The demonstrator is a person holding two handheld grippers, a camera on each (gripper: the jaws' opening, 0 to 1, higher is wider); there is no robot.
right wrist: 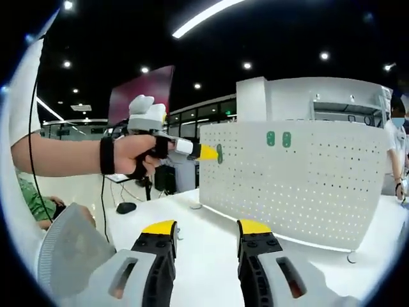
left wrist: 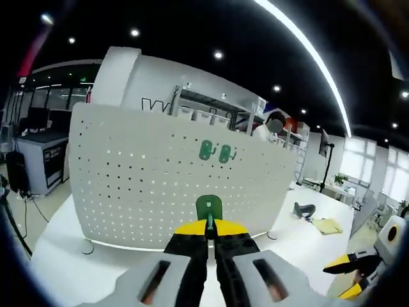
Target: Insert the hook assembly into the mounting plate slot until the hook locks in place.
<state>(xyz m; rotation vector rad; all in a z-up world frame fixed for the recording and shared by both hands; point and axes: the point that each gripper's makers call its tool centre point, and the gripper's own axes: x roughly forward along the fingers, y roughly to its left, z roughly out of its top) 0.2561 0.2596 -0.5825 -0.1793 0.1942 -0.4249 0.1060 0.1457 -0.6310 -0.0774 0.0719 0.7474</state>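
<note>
No label, brand or number reads clearly. In the left gripper view, dark strokes like large letters run along the white wall (left wrist: 167,96) behind the perforated mounting plate (left wrist: 147,185), upper centre of the frame, cut off by the plate's top edge and too partial to make out.
</note>
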